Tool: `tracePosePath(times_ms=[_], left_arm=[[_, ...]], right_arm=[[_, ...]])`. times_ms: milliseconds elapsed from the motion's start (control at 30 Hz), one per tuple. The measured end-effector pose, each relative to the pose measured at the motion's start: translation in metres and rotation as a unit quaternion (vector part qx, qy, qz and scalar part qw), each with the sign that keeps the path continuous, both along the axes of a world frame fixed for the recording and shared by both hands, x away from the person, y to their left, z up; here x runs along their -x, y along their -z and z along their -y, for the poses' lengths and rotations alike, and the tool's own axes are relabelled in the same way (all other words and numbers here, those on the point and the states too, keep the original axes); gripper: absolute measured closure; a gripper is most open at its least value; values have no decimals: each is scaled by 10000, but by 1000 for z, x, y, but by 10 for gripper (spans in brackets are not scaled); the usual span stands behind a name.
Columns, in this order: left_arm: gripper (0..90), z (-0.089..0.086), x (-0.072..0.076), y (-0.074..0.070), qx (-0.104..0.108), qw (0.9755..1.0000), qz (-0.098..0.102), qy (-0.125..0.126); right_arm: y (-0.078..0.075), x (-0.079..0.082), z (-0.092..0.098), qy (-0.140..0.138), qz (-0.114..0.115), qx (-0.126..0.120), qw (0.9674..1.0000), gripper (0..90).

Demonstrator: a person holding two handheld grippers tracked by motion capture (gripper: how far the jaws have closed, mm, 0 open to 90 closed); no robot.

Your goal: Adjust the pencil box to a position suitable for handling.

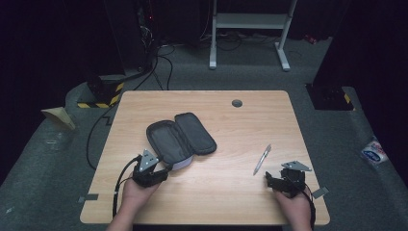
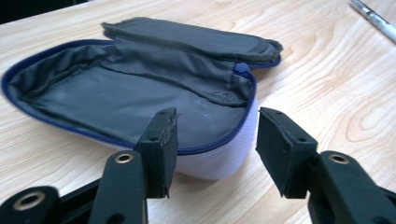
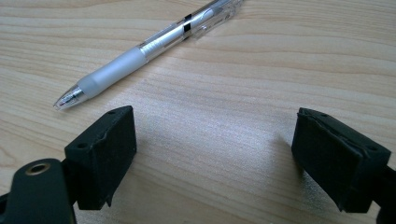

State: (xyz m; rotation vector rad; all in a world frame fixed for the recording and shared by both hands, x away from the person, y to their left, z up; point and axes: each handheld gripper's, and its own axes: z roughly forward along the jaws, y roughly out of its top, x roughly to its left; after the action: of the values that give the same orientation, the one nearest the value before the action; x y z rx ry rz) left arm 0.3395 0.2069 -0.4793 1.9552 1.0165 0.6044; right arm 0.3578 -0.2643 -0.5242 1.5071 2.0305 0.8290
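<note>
An open grey pencil case (image 1: 180,138) with a blue zip and white outer side lies left of the table's middle, its lid folded back. In the left gripper view the case (image 2: 121,93) is empty and sits just beyond the jaws. My left gripper (image 1: 155,169) (image 2: 215,149) is open at the case's near end, holding nothing. A clear pen (image 1: 262,159) with a white grip lies on the right half of the table. My right gripper (image 1: 274,182) (image 3: 215,158) is open just short of the pen (image 3: 144,46), whose tip points to the left in that view.
The wooden table (image 1: 231,197) has a grey cable grommet (image 1: 236,103) near its far edge. A cable (image 1: 120,180) trails from my left gripper over the near left edge. Bare wood lies between the case and the pen.
</note>
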Motion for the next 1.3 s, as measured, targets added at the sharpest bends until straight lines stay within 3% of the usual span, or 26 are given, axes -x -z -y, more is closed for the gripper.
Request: tracePosePath(times_ms=[600,900,1067,1300], left_arm=[[714,17,2,15,-164,9996,-136,176],[746,40,14,16,-134,9986,-46,510],[746,62,24,17,-120,9968,-25,793],[744,76,31,15,-51,9950,29,995]], right_arm=[[0,0,0,-5,-1,0,10000,136],[0,0,0,-6,-1,0,10000,136],[0,0,0,-10,-1,-2,10000,136],[0,0,0,-9,-1,-1,10000,136]])
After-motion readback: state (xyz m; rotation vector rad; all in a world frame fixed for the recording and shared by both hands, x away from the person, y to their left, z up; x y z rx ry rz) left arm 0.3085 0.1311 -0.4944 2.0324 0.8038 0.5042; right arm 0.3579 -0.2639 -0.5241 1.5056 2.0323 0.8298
